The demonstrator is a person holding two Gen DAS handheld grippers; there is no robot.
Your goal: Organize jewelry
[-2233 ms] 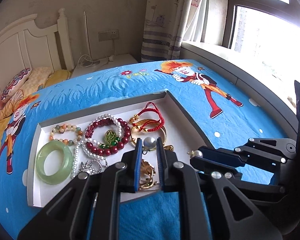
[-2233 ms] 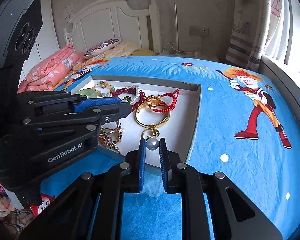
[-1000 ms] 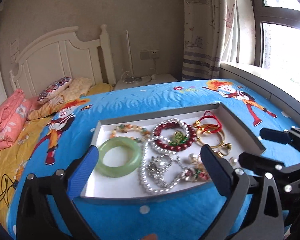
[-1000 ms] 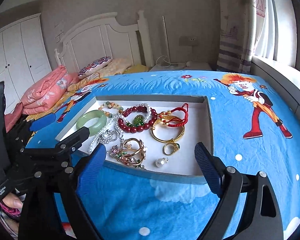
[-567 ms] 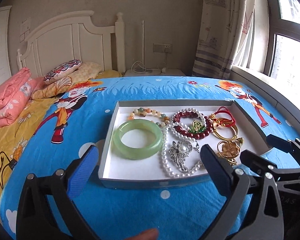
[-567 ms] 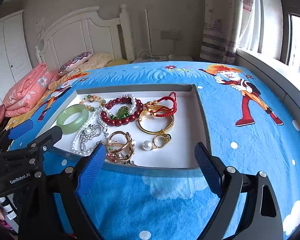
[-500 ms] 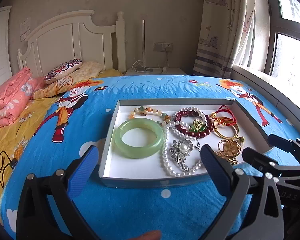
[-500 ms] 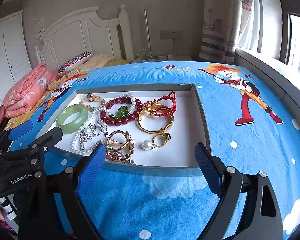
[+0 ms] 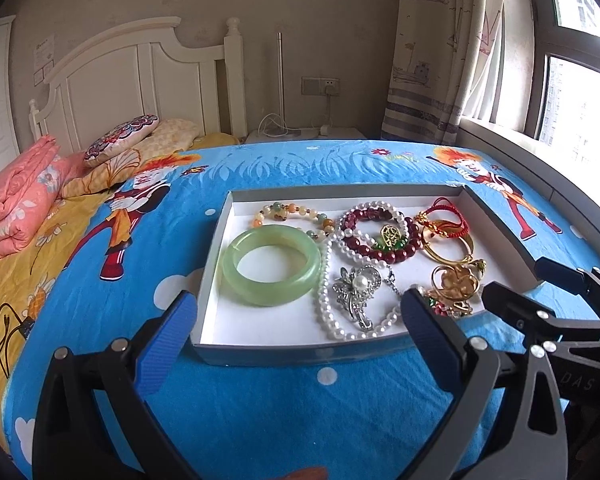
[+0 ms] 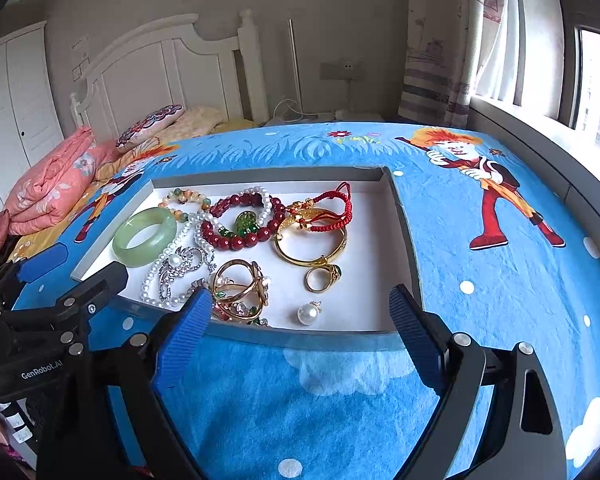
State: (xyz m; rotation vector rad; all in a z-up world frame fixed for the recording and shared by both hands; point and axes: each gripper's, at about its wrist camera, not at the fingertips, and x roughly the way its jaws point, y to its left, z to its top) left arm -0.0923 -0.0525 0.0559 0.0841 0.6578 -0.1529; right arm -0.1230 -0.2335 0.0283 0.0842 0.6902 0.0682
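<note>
I hold both tools angled down toward the bed, short of the near wall of the tray, and neither grips anything. My left gripper stands wide, its blue pads spread to either side of the tray's near left corner region, with nothing between them but tray edge and blue bedspread. My right gripper is just as wide, its pads hovering over the near edge at the tray's right half. All the jewelry lies inside the tray: the green jade bangle at the left, a mixed bead bracelet behind it, the pearl strand and silver brooch in the middle, the dark red bead bracelet beyond, and the red cord bracelet over the gold bangle toward the right. From the left wrist view I see my right gripper's fingers crossing the lower right corner, covering the tray's near right part. The right wrist view opens that part up: a gold ring with a green stone and a loose pearl pendant lie apart on bare white floor, just beside the tangled gold hoops. That view also catches my left gripper at the lower left, and a white wardrobe beyond the folded pink quilt.
</note>
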